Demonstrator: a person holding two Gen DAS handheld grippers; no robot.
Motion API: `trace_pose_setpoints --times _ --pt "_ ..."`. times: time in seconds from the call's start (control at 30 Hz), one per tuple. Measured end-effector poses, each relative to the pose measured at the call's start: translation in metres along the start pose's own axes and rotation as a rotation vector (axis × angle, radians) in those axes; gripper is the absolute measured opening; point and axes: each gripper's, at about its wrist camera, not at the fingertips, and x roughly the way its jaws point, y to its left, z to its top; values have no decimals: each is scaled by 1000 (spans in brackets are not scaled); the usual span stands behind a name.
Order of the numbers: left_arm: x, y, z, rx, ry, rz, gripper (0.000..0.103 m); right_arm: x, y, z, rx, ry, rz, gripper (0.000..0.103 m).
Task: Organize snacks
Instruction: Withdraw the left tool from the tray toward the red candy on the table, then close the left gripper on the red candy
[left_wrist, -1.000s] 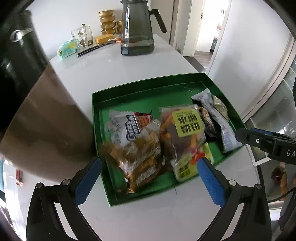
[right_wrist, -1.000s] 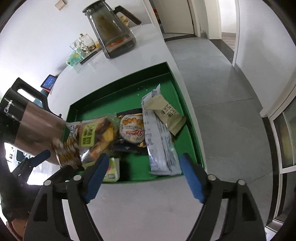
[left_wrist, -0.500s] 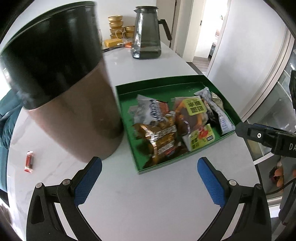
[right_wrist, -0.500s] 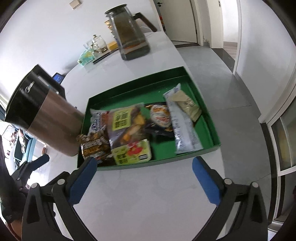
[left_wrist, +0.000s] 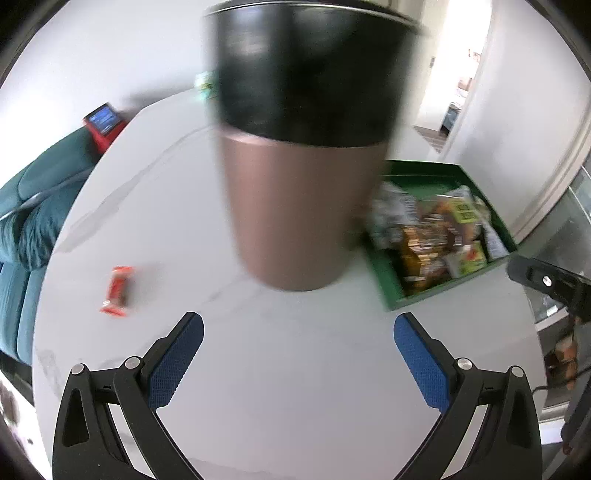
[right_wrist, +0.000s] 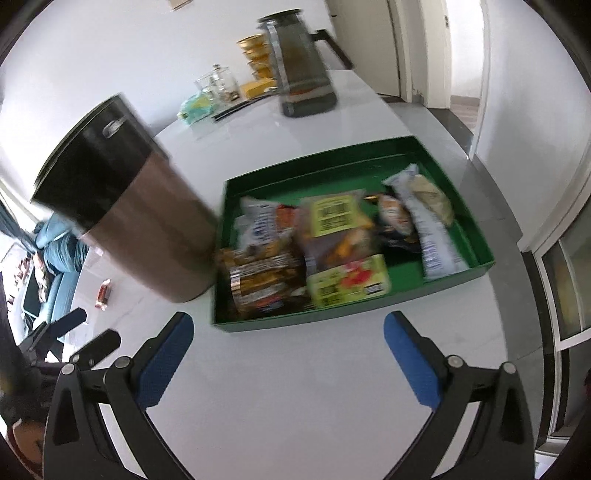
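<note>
White marbled surface (left_wrist: 295, 369); white walls, an open doorway at far right, a teal sofa (left_wrist: 33, 206) off its left edge. A copper-and-black canister (left_wrist: 303, 177) stands upright mid-surface, touching or just beside the left wall of the green tray (right_wrist: 480, 236). A dark glass pitcher (right_wrist: 301, 74) stands at the far end.

Tray holds the snack packets (right_wrist: 332, 243), piled and overlapping; most lie with long axes running near-to-far along the tray. A white-blue packet (right_wrist: 428, 225) lies at the right side, pointing away from the camera. One red snack bar (left_wrist: 117, 291) lies alone on the surface left of the canister, long axis near-to-far, well apart from the tray.

Left tongs (left_wrist: 297, 354): spread wide, empty, above bare surface. Right tongs (right_wrist: 288, 354): spread wide, empty, near the tray's front wall, not touching.
</note>
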Motion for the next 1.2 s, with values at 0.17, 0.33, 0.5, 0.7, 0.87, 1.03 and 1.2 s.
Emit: trace_pose_setpoints --times 0.17,0.33,0.5,0.7,0.87,1.03,1.2 --pt "6 63 -8 -28 23 33 101 13 60 -16 -67 -17 -50 103" --pt "19 114 -11 -68 23 33 101 30 104 -28 -99 -7 -107 103" --pt "35 155 -8 -64 28 32 101 39 135 -37 -66 -1 -102 103" --pt "59 183 -1 -72 47 27 101 48 163 -48 -78 33 -118 103" --pt "77 198 2 -65 73 23 101 51 170 -50 -59 37 -139 103" --pt "90 202 4 -58 96 17 101 55 170 -45 -32 33 -158 103" --pt "98 205 6 -45 103 18 100 61 174 -40 -37 49 -159 103"
